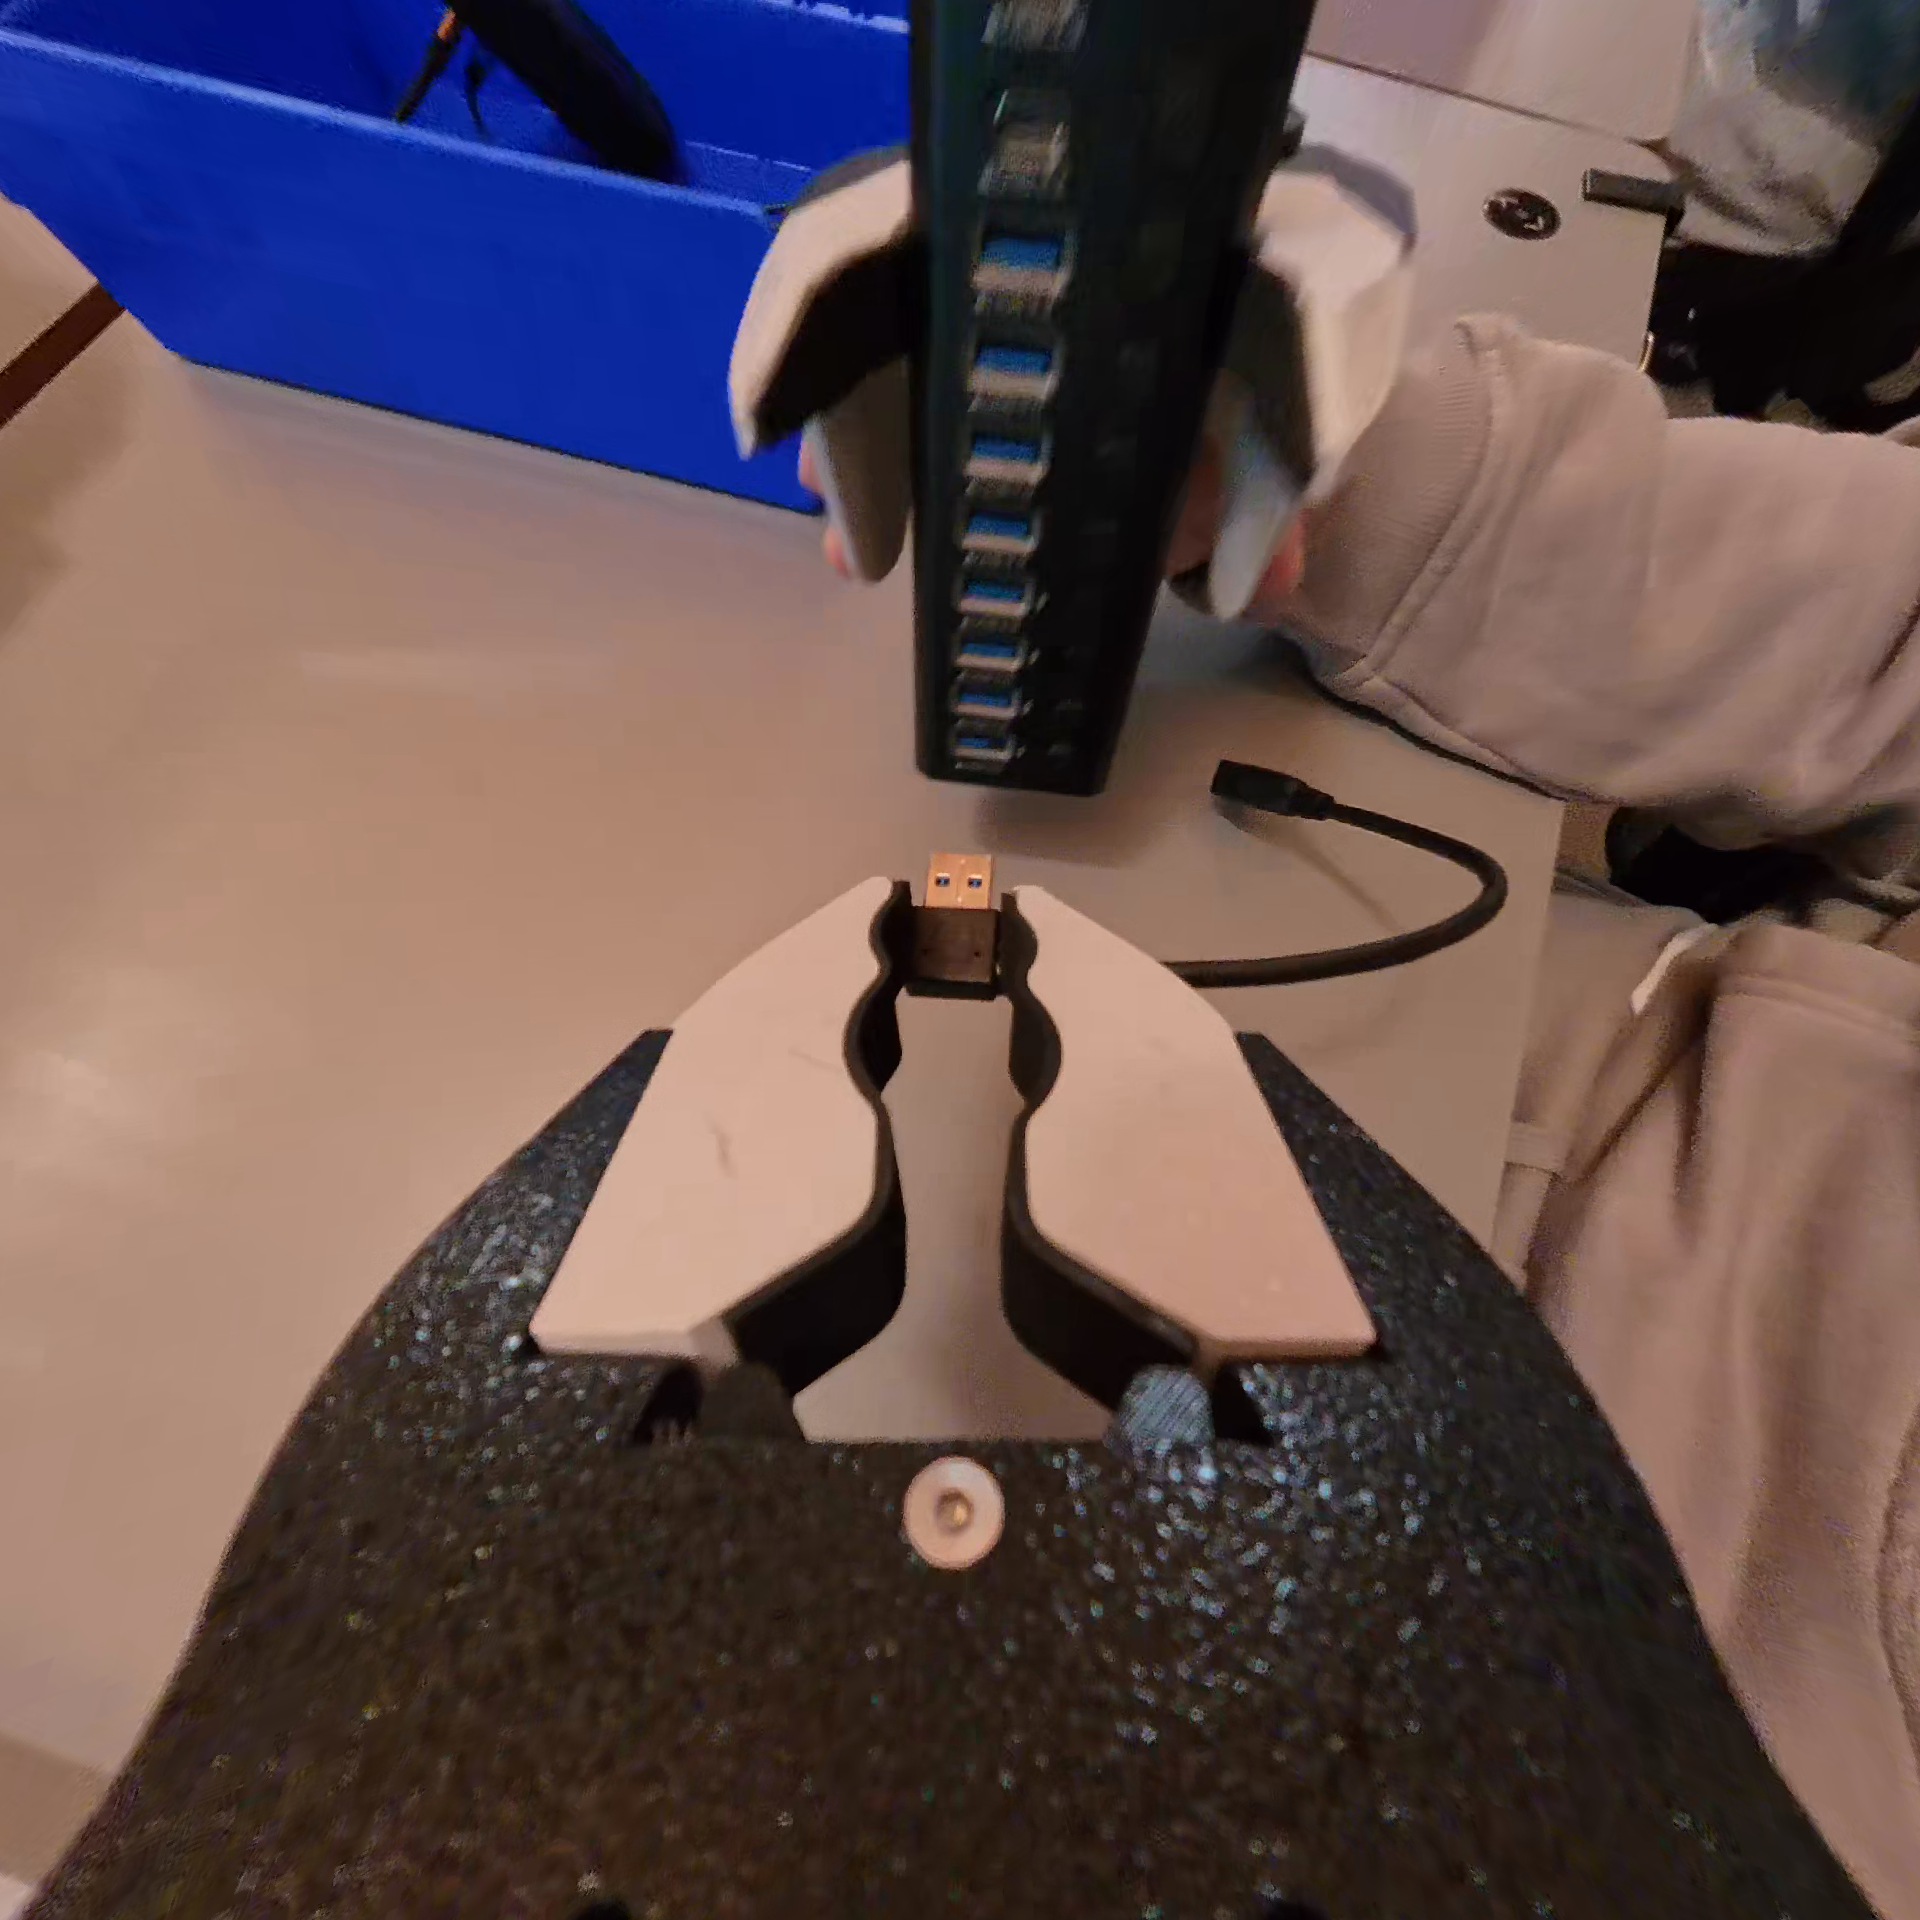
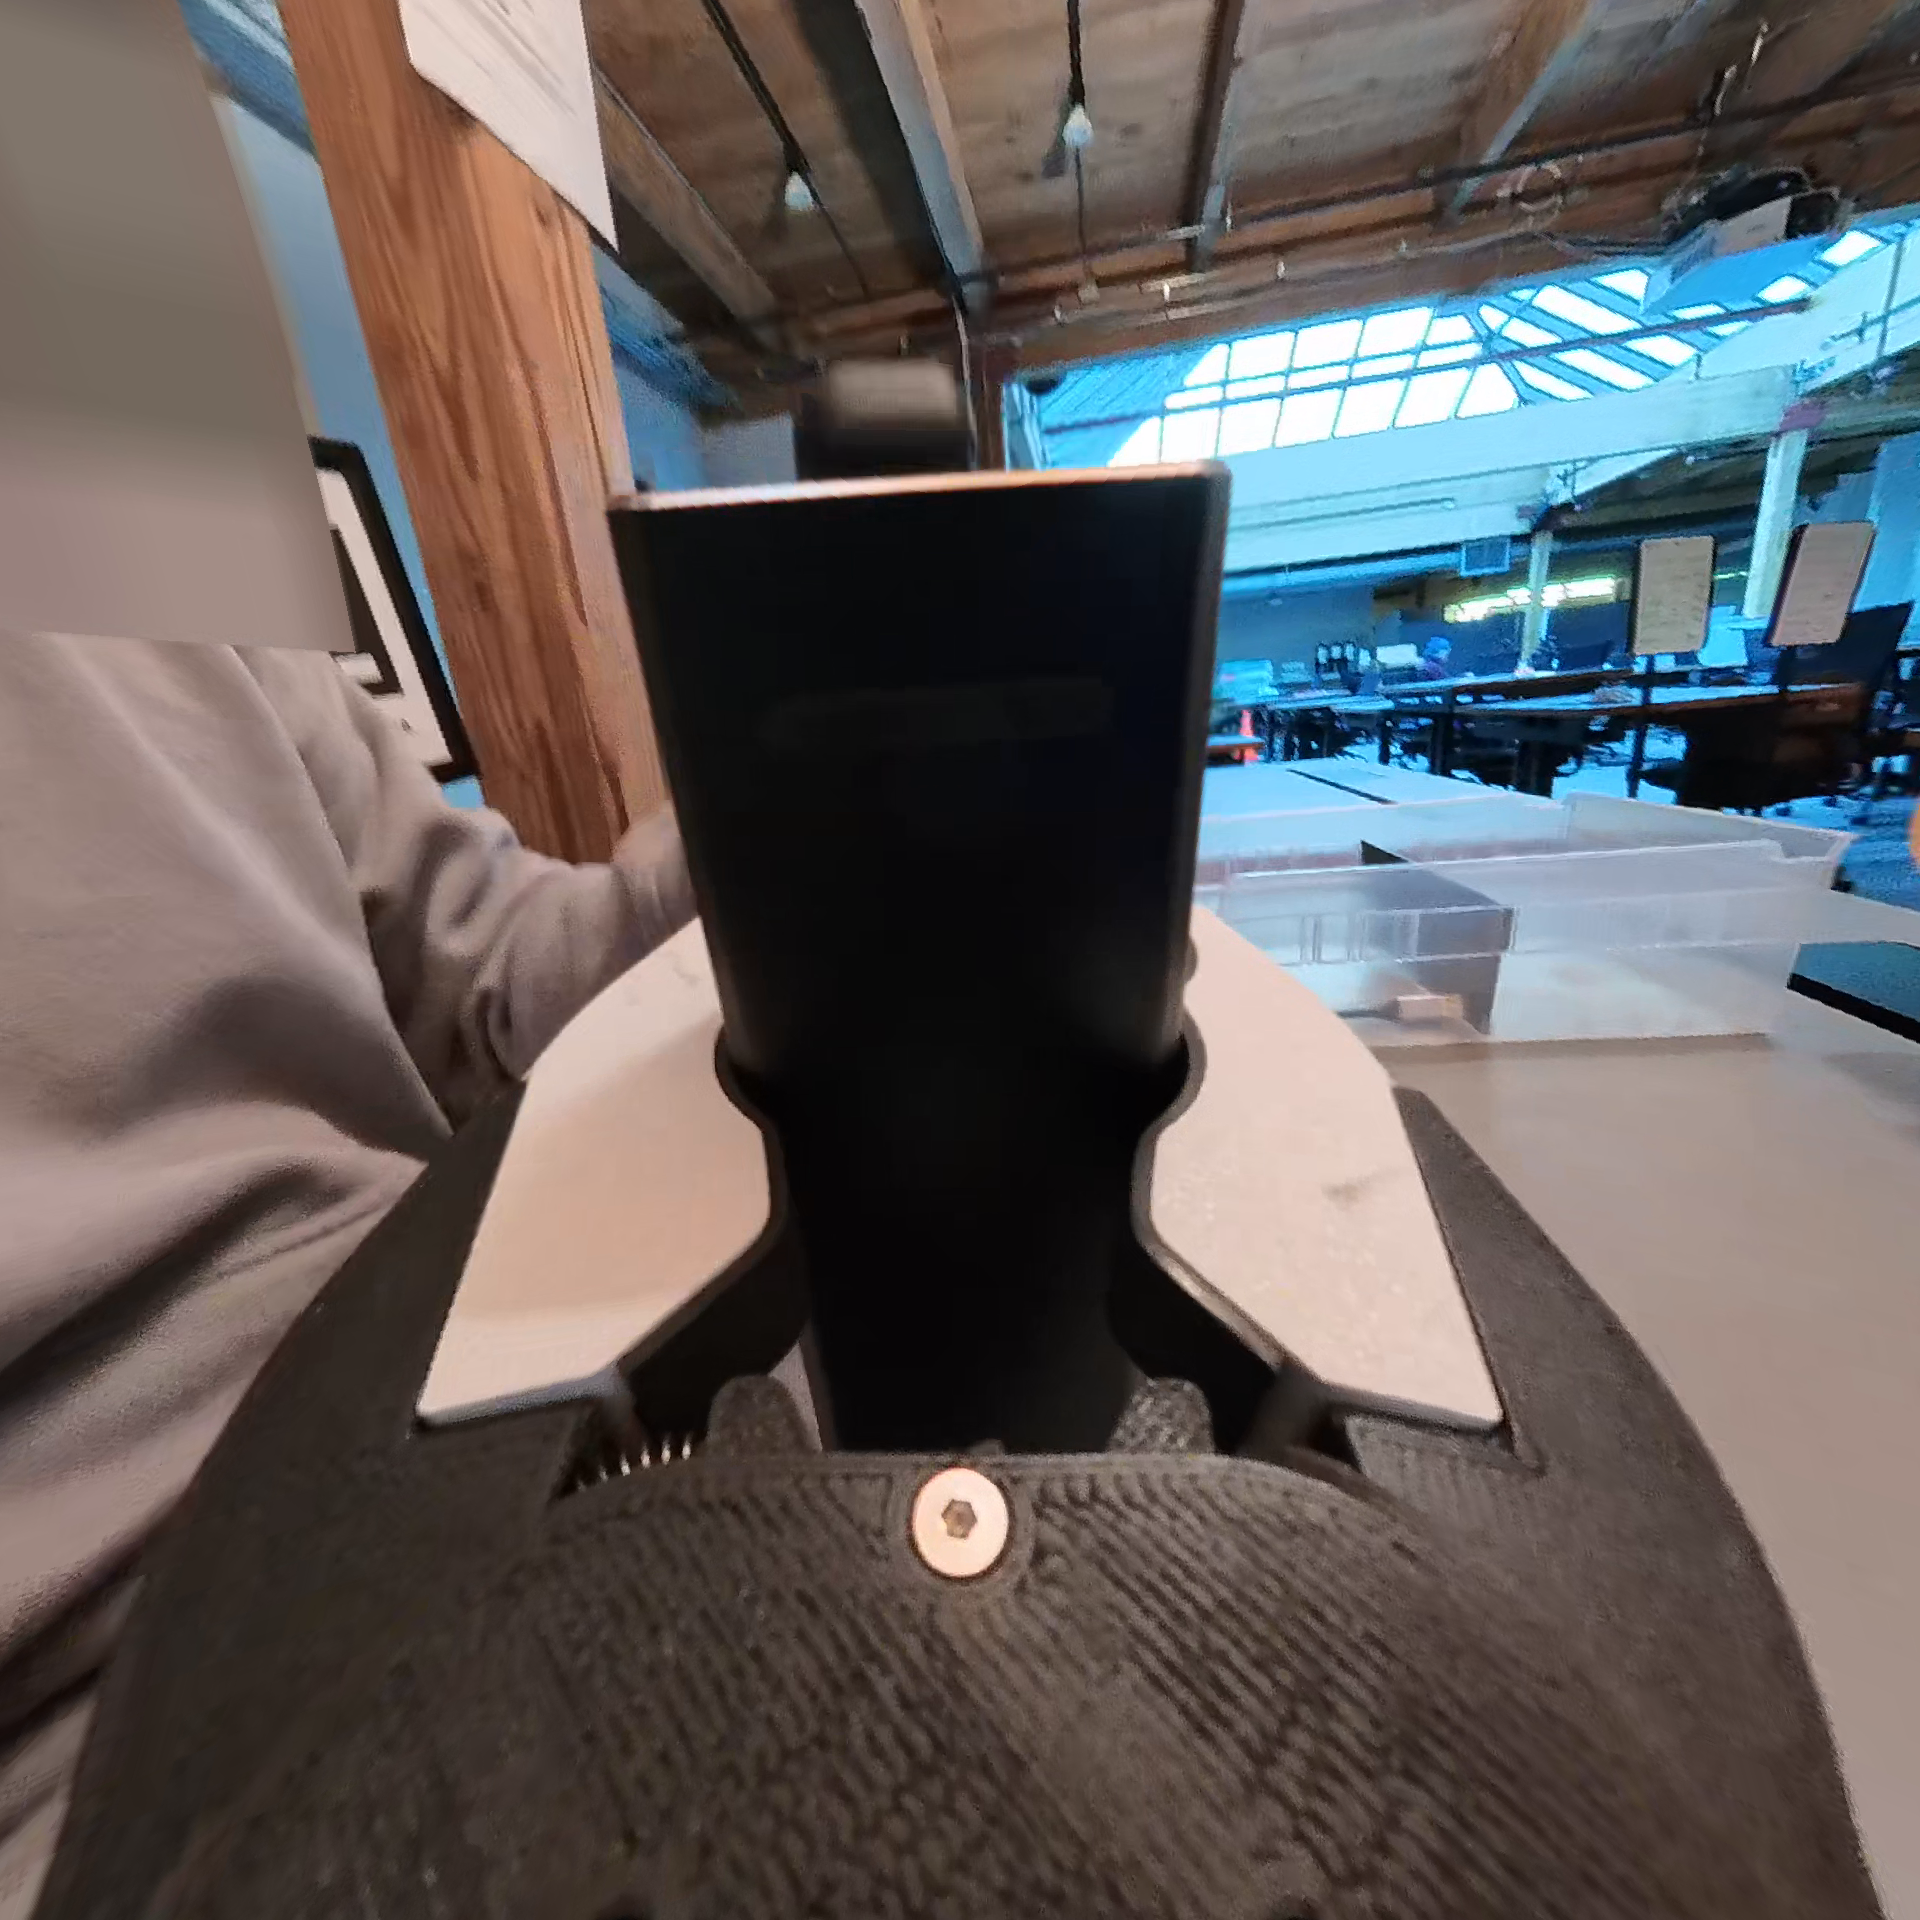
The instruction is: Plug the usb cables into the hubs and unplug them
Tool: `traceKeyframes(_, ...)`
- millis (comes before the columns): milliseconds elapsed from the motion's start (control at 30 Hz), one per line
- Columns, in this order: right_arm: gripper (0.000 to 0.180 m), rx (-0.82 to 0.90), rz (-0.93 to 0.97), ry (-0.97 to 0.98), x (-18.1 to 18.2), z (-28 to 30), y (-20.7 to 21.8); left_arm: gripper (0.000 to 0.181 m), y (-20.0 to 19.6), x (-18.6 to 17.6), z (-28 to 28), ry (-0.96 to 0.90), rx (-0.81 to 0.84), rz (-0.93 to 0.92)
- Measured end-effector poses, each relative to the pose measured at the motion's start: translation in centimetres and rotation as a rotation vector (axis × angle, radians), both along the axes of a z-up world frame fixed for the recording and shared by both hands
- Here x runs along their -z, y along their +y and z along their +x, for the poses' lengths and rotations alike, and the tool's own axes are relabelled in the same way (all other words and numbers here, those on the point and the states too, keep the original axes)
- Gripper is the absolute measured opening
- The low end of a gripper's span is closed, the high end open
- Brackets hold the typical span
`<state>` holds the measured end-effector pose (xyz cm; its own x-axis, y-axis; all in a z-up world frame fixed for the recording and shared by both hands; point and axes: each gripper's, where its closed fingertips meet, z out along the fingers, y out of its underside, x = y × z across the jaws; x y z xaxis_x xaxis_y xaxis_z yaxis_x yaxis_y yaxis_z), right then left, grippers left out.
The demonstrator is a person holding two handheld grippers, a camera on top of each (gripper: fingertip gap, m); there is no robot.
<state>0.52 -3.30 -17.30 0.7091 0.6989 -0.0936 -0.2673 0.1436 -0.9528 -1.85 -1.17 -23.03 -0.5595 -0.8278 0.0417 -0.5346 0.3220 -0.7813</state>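
Black multi-port USB hub (image 1: pixel 1049 416), upright at upper centre, clamped between right gripper (image 2: pixel 951 1039) fingers, blue ports turned toward the plug for access. Metal-tipped USB plug (image 1: pixel 958 914) pinched in left gripper (image 1: pixel 954 935) fingers, aimed below; cable (image 1: pixel 1382 914) probably its own.

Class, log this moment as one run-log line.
left gripper: shut on USB plug | right gripper: shut on hub | plug: near hub, unplugged
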Motion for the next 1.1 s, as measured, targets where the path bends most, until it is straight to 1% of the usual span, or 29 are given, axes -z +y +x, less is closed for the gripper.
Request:
traceKeyframes(133,0.074,-0.01,-0.017,-0.072,0.9,-1.3,0.6,0.016,-1.0,-1.3,0.6,0.027,0.053,0.101)
traceKeyframes(333,0.074,-0.012,-0.037,-0.117,1.5,-2.1,1.0,0.016,-1.8,-1.7,1.9,0.05,0.087,0.202)
traceKeyframes(467,0.074,-0.028,-0.045,-0.12,1.8,-2.4,1.0,0.016,-2.2,-1.8,2.3,0.051,0.097,0.177)
traceKeyframes(567,0.074,0.012,-0.059,-0.164,2.3,-1.9,1.2,0.016,-1.8,-1.8,1.8,0.068,0.113,0.19)
traceKeyframes(667,0.074,0.047,-0.069,-0.183,2.7,-1.2,1.3,0.016,-1.1,-3.1,1.1,0.071,0.124,0.169)
traceKeyframes(767,0.074,0.053,-0.056,-0.191,2.6,-1.3,1.4,0.016,-1.3,-4.3,1.0,0.081,0.131,0.122)
traceKeyframes(933,0.074,0.029,-0.044,-0.216,2.7,-2.4,1.6,0.016,-2.0,-3.5,2.3,0.12,0.119,0.071)
traceKeyframes(1100,0.074,0.021,-0.048,-0.217,2.8,-2.6,1.6,0.016,-2.2,-3.2,2.9,0.096,0.101,0.111)
